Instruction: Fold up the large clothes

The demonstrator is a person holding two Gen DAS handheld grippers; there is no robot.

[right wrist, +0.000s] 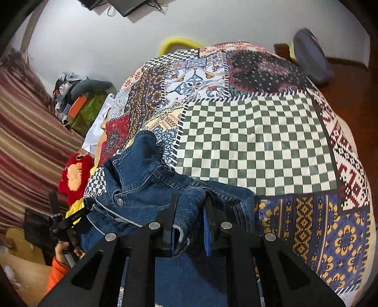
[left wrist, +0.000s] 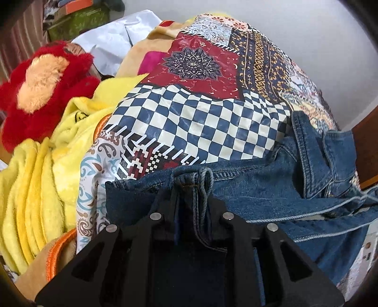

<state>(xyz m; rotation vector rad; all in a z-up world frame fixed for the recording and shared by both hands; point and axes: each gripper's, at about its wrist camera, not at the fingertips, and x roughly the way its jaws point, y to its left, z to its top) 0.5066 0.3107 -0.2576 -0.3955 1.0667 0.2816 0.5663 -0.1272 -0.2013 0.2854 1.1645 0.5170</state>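
Note:
A blue denim jacket [left wrist: 271,184] [right wrist: 146,174] lies crumpled on a patchwork bed sheet [left wrist: 200,118] [right wrist: 259,141]. My left gripper [left wrist: 192,189] points steeply down at it, and a thick seamed fold of denim fills the narrow gap between its jaws. My right gripper [right wrist: 191,200] is shut on another bunched denim fold, with the collar and a metal button [right wrist: 120,201] just to its left. In the right wrist view the left gripper [right wrist: 87,207] shows at the jacket's left edge, held by a hand [right wrist: 62,250] in an orange sleeve.
A red plush toy [left wrist: 35,89] [right wrist: 75,174] and a yellow fleece blanket [left wrist: 35,189] lie left of the jacket. Behind them are a white cloth [left wrist: 113,44] and a green box [left wrist: 78,21]. A striped curtain [right wrist: 23,141] hangs far left. A dark blue cushion [right wrist: 309,56] sits at the bed's far corner.

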